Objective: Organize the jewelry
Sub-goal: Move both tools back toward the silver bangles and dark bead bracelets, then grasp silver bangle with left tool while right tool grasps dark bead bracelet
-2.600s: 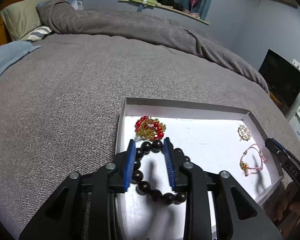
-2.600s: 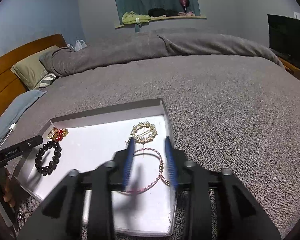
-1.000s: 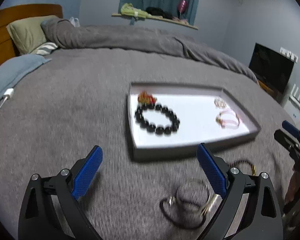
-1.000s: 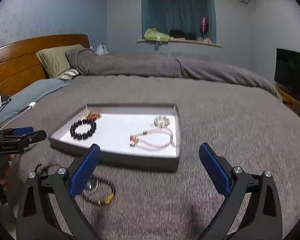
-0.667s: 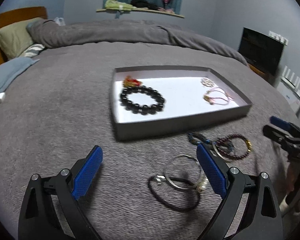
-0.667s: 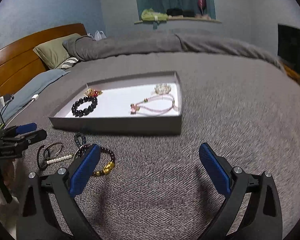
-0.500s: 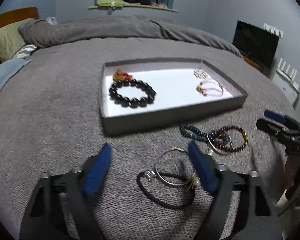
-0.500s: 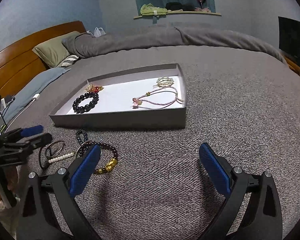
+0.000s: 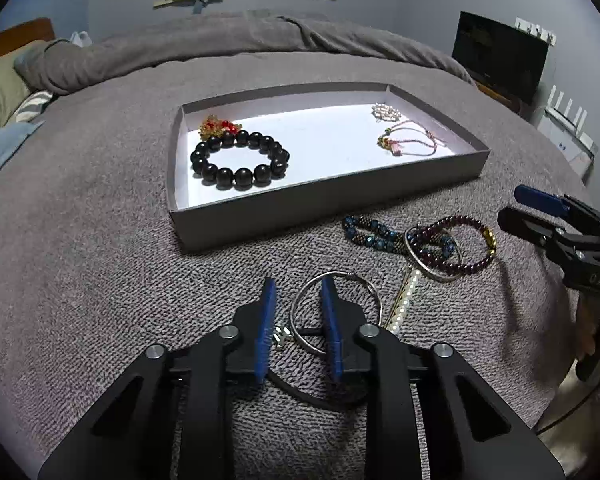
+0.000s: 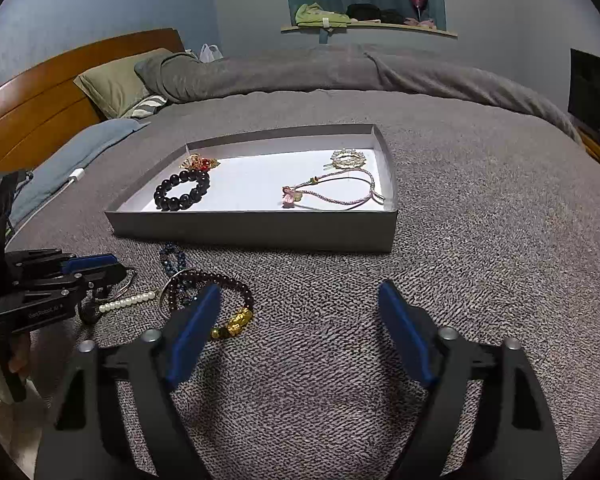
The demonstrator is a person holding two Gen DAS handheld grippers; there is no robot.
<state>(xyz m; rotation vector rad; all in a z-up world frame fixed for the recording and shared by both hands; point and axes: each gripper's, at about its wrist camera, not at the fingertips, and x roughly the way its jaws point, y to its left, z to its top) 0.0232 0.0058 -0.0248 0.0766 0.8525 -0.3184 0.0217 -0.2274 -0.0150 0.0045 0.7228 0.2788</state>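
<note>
We take the grey tray (image 9: 328, 204) on the grey bedspread (image 9: 80, 240) as our landmark. Inside it, at its left end, lies the black bead bracelet (image 9: 240, 162) with a red and gold ornament (image 9: 216, 127) touching its far side; at the tray's right end sit a pearl brooch (image 9: 386, 111) and, just nearer us, a pink cord bracelet (image 9: 410, 144).

In front of the tray, on the bedspread, the loose pieces lie in a small cluster: a blue beaded bracelet (image 9: 380, 234), a dark purple bead bracelet with a gold charm (image 9: 466, 244) overlapping it, a short pearl strand (image 9: 406, 300), and a silver hoop (image 9: 336, 312) nearest us (a black cord runs under it).

Our left gripper (image 9: 296, 320) is low over that hoop, jaws closing, with the hoop's left arc between the blue pads; we cannot tell whether the pads press it yet. Our right gripper (image 10: 300, 336) stands before the tray's front wall, jaws wide but closing, nothing between them; the purple bracelet lies just beside its left finger (image 10: 192, 334).
</note>
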